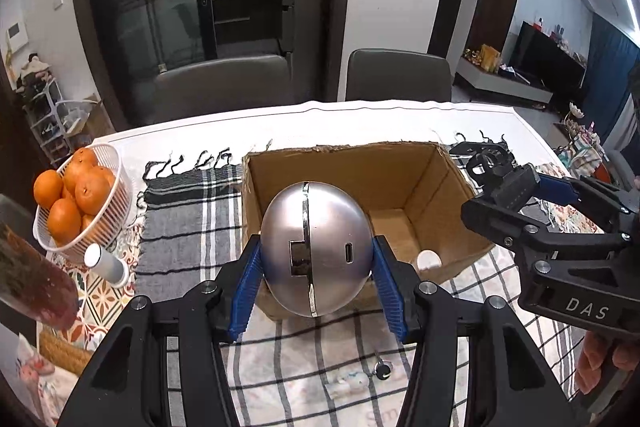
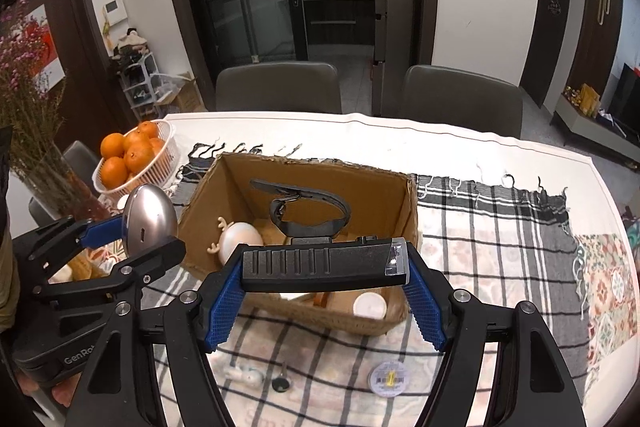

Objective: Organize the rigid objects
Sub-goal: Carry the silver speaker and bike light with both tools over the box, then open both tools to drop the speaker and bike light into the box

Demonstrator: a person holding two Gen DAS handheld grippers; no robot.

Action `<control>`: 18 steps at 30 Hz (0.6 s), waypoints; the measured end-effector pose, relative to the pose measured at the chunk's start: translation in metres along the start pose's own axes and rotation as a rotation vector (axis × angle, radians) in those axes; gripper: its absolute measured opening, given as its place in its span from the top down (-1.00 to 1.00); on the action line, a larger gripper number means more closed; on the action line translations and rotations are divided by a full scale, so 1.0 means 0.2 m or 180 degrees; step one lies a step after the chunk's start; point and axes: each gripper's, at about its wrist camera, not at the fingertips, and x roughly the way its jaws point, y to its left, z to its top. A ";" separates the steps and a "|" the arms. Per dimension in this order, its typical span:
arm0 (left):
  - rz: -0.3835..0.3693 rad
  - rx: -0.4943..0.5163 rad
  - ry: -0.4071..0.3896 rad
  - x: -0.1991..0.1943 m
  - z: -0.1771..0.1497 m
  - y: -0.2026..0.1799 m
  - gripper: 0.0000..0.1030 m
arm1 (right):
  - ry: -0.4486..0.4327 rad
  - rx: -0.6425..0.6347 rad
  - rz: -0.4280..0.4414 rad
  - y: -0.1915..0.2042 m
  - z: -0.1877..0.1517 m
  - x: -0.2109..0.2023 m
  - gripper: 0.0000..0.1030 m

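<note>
Nearest the tabletop's front edge, on the checked cloth [image 2: 480, 219]: a small black key [image 2: 281, 382], a white figure-like piece [image 2: 244, 374] left of it, and a round clear disc with a yellow label [image 2: 388, 378] to the right.

Left gripper [image 1: 316, 263]: blue pads pressed on both sides of a silver egg-shaped device [image 1: 316, 247], jaws spread wide around it. The egg is held above the cloth at the near wall of the cardboard box [image 1: 444, 183], seam vertical, a small slot on its right face. In the right wrist view the same egg [image 2: 150, 219] sits left of the box's [image 2: 384, 203] near-left corner.

Right gripper [image 2: 324, 287]: jaws wide, pads clamped on the ends of a long black bar-shaped device [image 2: 320, 265] with a clear tip at its right end and a looped black strap [image 2: 316, 207] standing up behind it. It hangs over the box's near wall.

Inside the box: a pale egg toy with antlers [image 2: 236, 239] toward the left wall, a white round cap [image 2: 370, 305] at the near-right corner.

Farther left, toward the tabletop's left edge: a white basket [image 1: 108, 163] of oranges [image 1: 90, 187], with a white cylinder [image 1: 106, 263] lying just in front. Two grey chairs [image 2: 280, 83] stand beyond the far edge.
</note>
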 end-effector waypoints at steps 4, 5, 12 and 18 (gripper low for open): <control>0.0011 0.0047 0.0095 0.05 0.05 0.01 -0.02 | 0.0097 0.0015 0.0002 -0.02 0.05 0.06 -0.42; 0.0002 0.0048 0.0133 0.07 0.06 0.01 -0.02 | 0.0130 0.0020 0.0006 -0.03 0.06 0.07 -0.42; -0.0114 -0.0015 0.0449 0.21 0.13 0.04 -0.02 | 0.0433 0.0058 0.0034 -0.07 0.14 0.21 -0.42; -0.0175 -0.0097 0.0743 0.35 0.13 0.06 -0.02 | 0.0767 0.0134 0.0037 -0.09 0.15 0.35 -0.42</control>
